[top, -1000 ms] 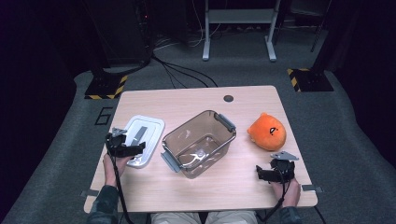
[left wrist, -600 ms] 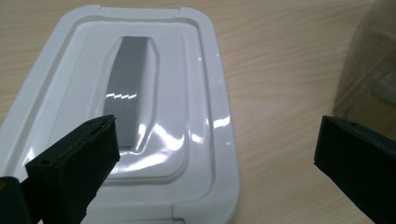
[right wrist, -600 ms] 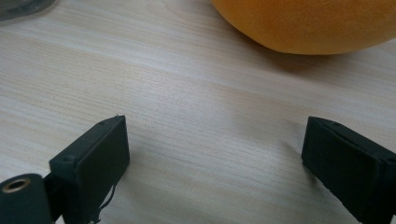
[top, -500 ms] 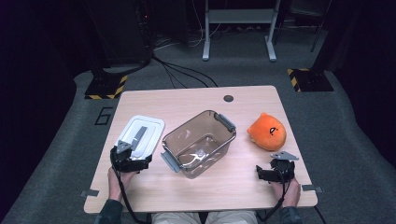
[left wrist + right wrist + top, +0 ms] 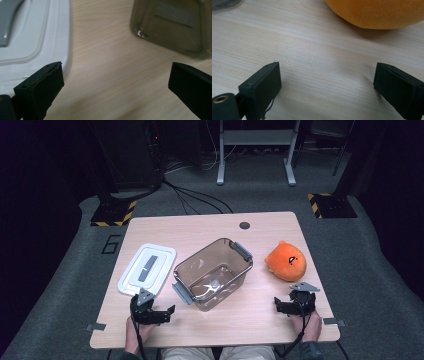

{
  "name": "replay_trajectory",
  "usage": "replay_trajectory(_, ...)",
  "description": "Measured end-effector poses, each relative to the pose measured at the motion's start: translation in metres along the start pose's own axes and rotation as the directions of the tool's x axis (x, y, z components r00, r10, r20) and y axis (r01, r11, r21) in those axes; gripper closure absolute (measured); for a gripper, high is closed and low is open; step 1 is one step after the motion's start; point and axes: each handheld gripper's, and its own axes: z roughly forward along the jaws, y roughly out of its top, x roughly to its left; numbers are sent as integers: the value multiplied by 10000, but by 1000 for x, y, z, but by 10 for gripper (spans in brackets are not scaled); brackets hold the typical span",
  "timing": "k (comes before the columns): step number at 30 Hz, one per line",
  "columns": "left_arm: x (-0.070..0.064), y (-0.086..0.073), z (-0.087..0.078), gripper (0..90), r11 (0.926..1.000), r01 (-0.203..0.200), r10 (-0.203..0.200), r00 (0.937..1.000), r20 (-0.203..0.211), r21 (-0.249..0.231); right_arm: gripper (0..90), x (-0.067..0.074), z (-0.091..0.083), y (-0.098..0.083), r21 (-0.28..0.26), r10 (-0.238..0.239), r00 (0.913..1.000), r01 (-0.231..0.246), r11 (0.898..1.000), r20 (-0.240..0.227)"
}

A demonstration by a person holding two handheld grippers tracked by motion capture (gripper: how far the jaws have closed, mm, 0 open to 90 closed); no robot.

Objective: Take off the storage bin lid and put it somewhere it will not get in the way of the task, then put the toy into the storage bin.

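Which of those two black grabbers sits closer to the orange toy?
The right gripper, just below the toy; the left gripper sits by the lid.

The left gripper (image 5: 159,312) sits low at the near left of the table, jaws spread wide with nothing between them, held by a hand (image 5: 136,330) coming in from the near edge; the right gripper (image 5: 286,306) rests at the near right, jaws likewise wide apart and empty, its hand (image 5: 309,325) behind it.
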Motion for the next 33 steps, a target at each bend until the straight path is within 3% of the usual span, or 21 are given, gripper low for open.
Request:
replay_trajectory(5,-12,-4,5,0,9993,-303,299,9993,224,204,68,0,0,0,7,-13,10000,13,10000,-1)
replay_trajectory(13,-17,-5,17,0,9955,-559,523,9975,477,768,67,0,0,0,2,-8,10000,8,10000,-6)
replay_trajectory(16,-17,-4,19,0,9942,-535,502,9980,377,937,58,1,0,0,5,26,10000,-26,10000,-80)
replay_trajectory(18,-21,-4,21,0,9904,-851,846,9964,90,1086,54,1,0,0,27,23,10000,-23,10000,-90)
replay_trajectory(20,-22,-4,21,0,9890,-1004,996,9949,128,1088,49,1,0,0,56,-41,10000,41,10000,-70)
replay_trajectory(24,-22,-4,21,0,9891,-999,992,9950,123,1084,13,1,0,0,109,-4,10000,4,9999,75)
replay_trajectory(25,-22,-4,21,0,9884,-1016,1006,9948,144,1128,0,1,0,-1,186,233,9996,-236,9995,175)
replay_trajectory(28,-22,-4,21,0,9886,-1006,996,9949,144,1121,0,2,-1,-2,129,121,9997,-124,9998,227)
replay_trajectory(33,-23,-4,22,0,9906,-895,888,9960,108,1037,0,1,-2,1,507,-8,10000,13,9987,-89)
